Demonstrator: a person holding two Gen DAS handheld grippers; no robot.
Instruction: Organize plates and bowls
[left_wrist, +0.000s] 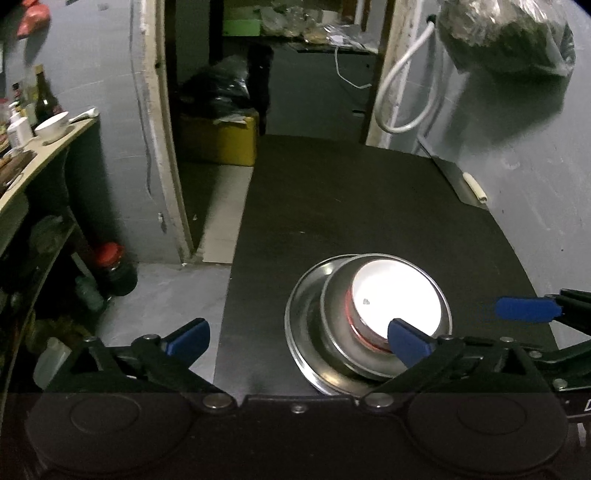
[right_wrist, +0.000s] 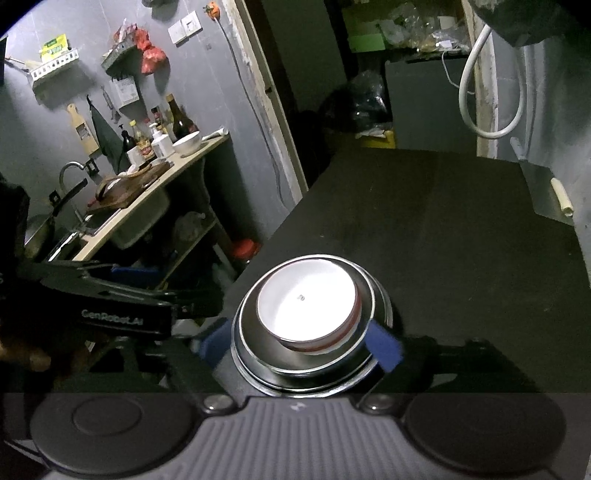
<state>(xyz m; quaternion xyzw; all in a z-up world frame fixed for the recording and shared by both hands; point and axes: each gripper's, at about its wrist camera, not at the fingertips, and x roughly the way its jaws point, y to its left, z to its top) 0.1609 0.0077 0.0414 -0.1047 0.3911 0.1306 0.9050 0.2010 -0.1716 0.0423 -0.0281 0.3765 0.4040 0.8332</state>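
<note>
Stack near front left edge of black table (left_wrist: 369, 192): white bowl (left_wrist: 397, 299) nested in steel bowl (left_wrist: 332, 332), on steel plate (left_wrist: 299, 332), sitting off-centre toward plate's right rim.

Left gripper (left_wrist: 297, 334) spread wide, nothing between pads; right pad overlaps white bowl's near rim in view, contact unclear. Right gripper (right_wrist: 301, 345) spread, straddling stack, not pressing.

Risks: pad clipping a rim on retreat, tipping white bowl; off-centre stack sliding; a nudge left pushing it off edge.
</note>
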